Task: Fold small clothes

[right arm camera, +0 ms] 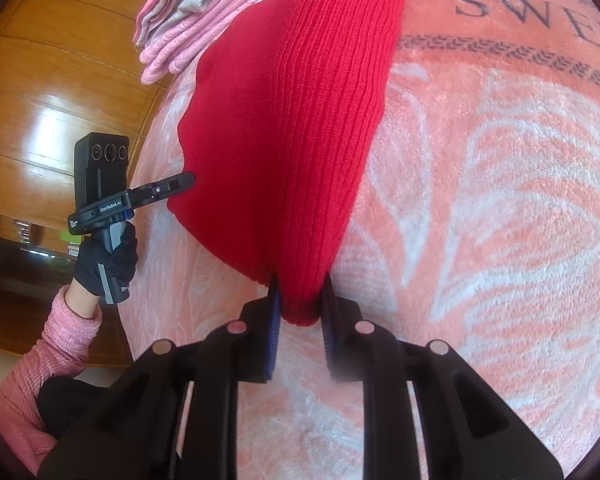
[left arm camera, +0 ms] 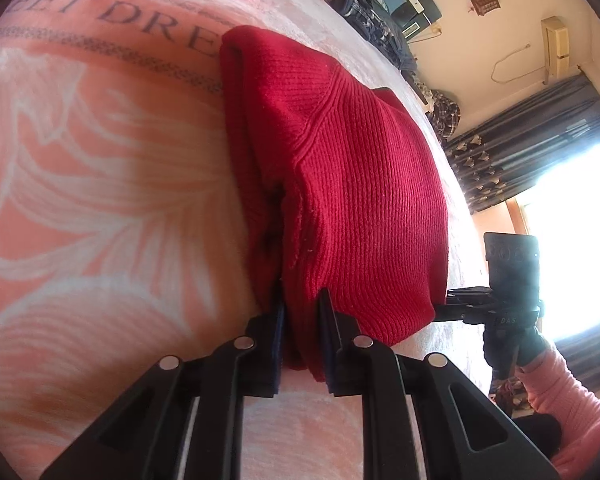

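- Nearest the lens at the bottom centre of the left wrist view, the left gripper [left arm camera: 302, 344] has its two black fingers clamped on a bunched corner of the red knit garment [left arm camera: 340, 184].
- In the right wrist view the right gripper [right arm camera: 300, 308] does the same at bottom centre: its fingers pinch the other near corner, with a narrow gap between them filled by the knit.
- The garment runs from the bottom centre up to the top of both frames, over the pink blanket [right arm camera: 480, 200] printed with large letters.
- It looks like a soft, ribbed knit: light, limp and stretchy, likely to sag and drape between the two holds rather than keep a crease.
- Corners and the thicker hem seem the best places to grip.
- A pile of folded pink cloth [right arm camera: 180, 16] sits at the upper left of the right wrist view, just beside the garment's far end.
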Tool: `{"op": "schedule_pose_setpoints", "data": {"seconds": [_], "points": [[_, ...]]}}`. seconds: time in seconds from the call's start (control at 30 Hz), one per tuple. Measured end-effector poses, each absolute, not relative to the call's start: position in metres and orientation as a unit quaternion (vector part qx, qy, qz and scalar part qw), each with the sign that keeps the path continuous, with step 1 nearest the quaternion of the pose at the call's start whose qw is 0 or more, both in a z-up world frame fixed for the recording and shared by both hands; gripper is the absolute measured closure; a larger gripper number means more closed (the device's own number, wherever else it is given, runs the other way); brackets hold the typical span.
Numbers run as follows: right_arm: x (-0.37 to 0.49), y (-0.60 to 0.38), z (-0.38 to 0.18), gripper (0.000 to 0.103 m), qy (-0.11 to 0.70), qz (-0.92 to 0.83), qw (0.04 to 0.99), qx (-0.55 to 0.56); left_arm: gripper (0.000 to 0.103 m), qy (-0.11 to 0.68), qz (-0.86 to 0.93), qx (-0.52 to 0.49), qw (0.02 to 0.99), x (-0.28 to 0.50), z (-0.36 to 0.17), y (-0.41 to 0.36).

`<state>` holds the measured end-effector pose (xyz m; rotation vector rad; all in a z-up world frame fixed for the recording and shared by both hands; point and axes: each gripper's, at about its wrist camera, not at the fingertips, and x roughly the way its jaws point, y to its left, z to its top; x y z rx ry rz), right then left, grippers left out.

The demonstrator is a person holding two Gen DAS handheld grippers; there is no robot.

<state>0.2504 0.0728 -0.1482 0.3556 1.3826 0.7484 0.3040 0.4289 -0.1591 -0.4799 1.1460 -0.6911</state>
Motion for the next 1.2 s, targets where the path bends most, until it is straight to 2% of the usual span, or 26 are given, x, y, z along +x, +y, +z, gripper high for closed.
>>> {"op": "schedule_pose_setpoints", "data": {"seconds": [0.07,0.13,0.17,0.23,0.3,0.47,0.63,0.7,0.77,0.83,0.87,0.97,1.1,1.17,1.2], "points": [[0.251,0.075,-0.143,0.081,0.621,0.343,0.689,0.149,0.085,0.528,-0.319,-0.229,0.753,0.304,-0.16,0.432],[0.254,0.074,-0.135,0.07,0.619,0.35,0.686,0.154,0.076,0.531,-0.325,-0.245,0.743,0.304,-0.158,0.436],[0.255,0.072,-0.129,0.068,0.614,0.354,0.687,0.16,0.072,0.531,-0.325,-0.248,0.742,0.304,-0.154,0.438],[0.26,0.062,-0.116,0.059,0.603,0.357,0.693,0.172,0.059,0.52,-0.324,-0.251,0.749,0.305,-0.141,0.449],[0.27,0.051,-0.102,0.057,0.585,0.351,0.708,0.182,0.055,0.5,-0.323,-0.257,0.761,0.31,-0.128,0.459],[0.31,0.039,-0.089,0.054,0.56,0.326,0.737,0.193,0.053,0.48,-0.291,-0.251,0.788,0.352,-0.108,0.461],[0.342,0.035,-0.093,0.054,0.544,0.309,0.752,0.206,0.053,0.466,-0.263,-0.304,0.788,0.409,-0.11,0.462],[0.348,0.036,-0.1,0.054,0.544,0.305,0.751,0.216,0.054,0.476,-0.26,-0.319,0.777,0.424,-0.117,0.455],[0.352,0.039,-0.103,0.054,0.545,0.3,0.753,0.216,0.063,0.468,-0.278,-0.34,0.767,0.427,-0.121,0.447],[0.354,0.039,-0.107,0.054,0.547,0.296,0.754,0.214,0.089,0.464,-0.281,-0.33,0.773,0.428,-0.118,0.44],[0.354,0.039,-0.109,0.054,0.548,0.295,0.753,0.213,0.093,0.457,-0.28,-0.323,0.78,0.427,-0.116,0.439],[0.355,0.041,-0.114,0.054,0.55,0.293,0.752,0.214,0.095,0.464,-0.231,-0.291,0.804,0.425,-0.122,0.45],[0.352,0.045,-0.112,0.054,0.549,0.292,0.757,0.201,0.095,0.472,-0.255,-0.297,0.79,0.421,-0.136,0.453],[0.352,0.046,-0.109,0.054,0.547,0.294,0.759,0.198,0.087,0.47,-0.27,-0.295,0.786,0.417,-0.131,0.451],[0.352,0.047,-0.107,0.054,0.545,0.296,0.759,0.198,0.066,0.472,-0.269,-0.294,0.786,0.415,-0.127,0.452]]}}
